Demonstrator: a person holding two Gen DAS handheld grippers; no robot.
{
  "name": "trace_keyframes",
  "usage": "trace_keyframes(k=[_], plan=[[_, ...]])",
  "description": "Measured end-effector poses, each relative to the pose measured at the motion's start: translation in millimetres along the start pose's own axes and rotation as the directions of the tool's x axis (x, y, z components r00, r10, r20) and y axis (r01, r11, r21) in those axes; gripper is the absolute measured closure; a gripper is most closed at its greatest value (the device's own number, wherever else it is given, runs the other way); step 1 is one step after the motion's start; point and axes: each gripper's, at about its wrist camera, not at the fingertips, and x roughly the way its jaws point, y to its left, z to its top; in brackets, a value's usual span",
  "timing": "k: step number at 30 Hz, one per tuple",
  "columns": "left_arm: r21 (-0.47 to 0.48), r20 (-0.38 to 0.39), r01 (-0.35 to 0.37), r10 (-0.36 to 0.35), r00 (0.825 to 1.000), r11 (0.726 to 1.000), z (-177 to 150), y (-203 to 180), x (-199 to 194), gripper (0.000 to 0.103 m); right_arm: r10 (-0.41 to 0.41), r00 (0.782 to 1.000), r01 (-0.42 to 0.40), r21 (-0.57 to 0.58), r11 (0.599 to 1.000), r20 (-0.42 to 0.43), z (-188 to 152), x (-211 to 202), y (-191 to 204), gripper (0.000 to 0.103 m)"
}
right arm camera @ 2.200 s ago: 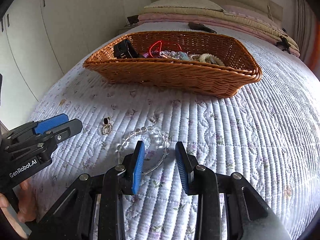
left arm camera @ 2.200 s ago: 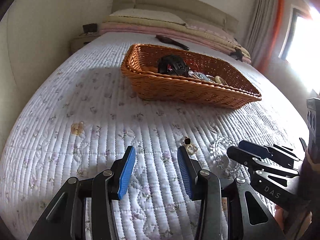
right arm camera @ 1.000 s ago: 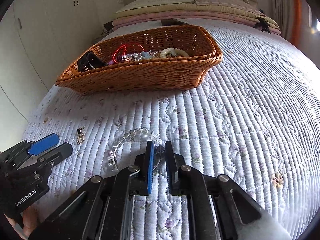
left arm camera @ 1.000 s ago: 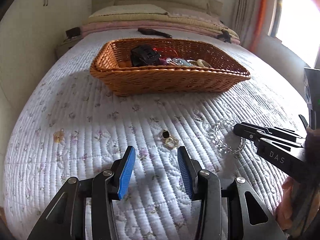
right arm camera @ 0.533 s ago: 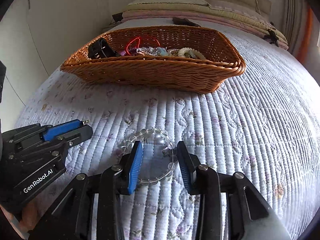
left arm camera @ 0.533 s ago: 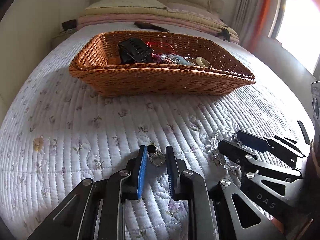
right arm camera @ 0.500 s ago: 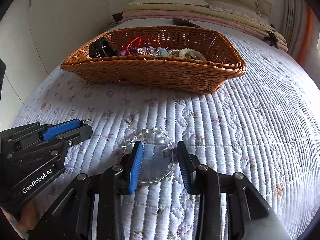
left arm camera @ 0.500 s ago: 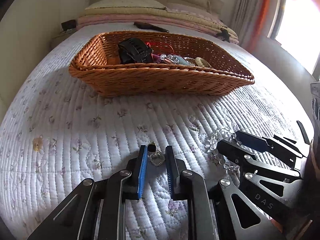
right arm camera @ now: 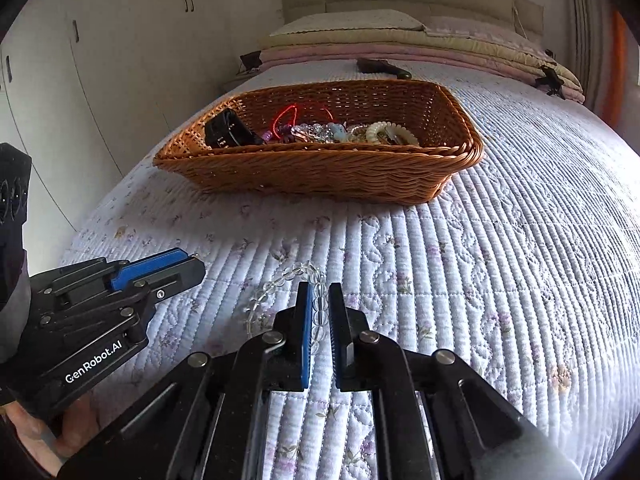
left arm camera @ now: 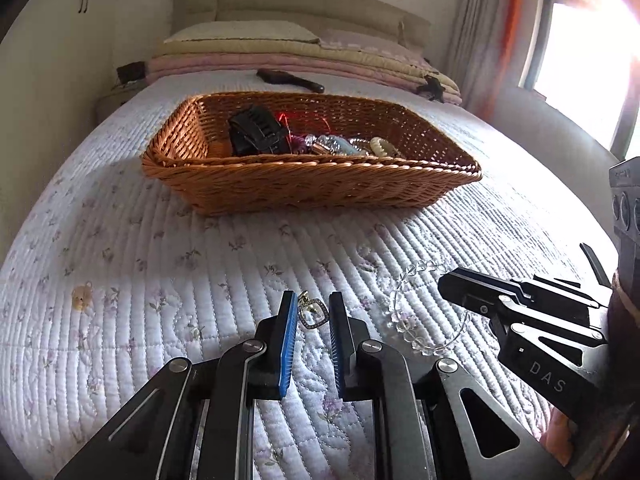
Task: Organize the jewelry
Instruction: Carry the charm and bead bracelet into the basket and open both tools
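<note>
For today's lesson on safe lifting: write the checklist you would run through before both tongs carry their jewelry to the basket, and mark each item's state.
1. Left tongs flank the small pendant: ok.
2. Left tongs grip the pendant firmly: cannot tell; a gap shows beside it.
3. Right tongs closed on the clear bead bracelet: ok.
4. Rest of the bracelet free of the quilt: cannot tell.
5. Wicker basket ahead with its top open: ok.
6. Tongs apart from each other: ok.
</note>
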Motion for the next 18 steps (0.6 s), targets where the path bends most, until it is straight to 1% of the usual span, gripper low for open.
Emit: trace_keyframes(k=[2, 5, 10, 13, 16, 18], plan=[[-0.004, 0.031, 0.018, -0.017, 0.999, 1.000, 0, 2, -7, 0.087, 0.028, 1.000, -0.028, 0.020, 0.999, 0.000, 2, -6, -2, 0.093], [-0.009, 0.074, 0.032, -0.031, 0.997, 0.999, 1, 3, -17, 0.087, 0.098, 0.995, -0.099, 0.060, 0.993, 0.013, 4, -21, -7, 0.092], [0.022, 0.110, 0.031, -0.033, 0.993, 0.999, 2, -5, -30, 0.087, 0.090, 0.995, -0.093, 0.050, 0.994, 0.053, 10, -46, -7, 0.092], [0.023, 0.127, 0.048, -0.050, 0.991, 0.999, 6, -9, -38, 0.087, 0.122, 0.990, -0.127, 0.076, 0.989, 0.072, 20, -60, -13, 0.092], [0.029, 0.165, 0.086, -0.089, 0.982, 0.996, 20, -17, -50, 0.087, 0.120, 0.986, -0.129, 0.078, 0.989, 0.115, 36, -73, -20, 0.092], [0.058, 0.196, 0.097, -0.106, 0.975, 0.994, 34, -23, -57, 0.087, 0.108, 0.984, -0.119, 0.073, 0.990, 0.144, 51, -81, -24, 0.092]])
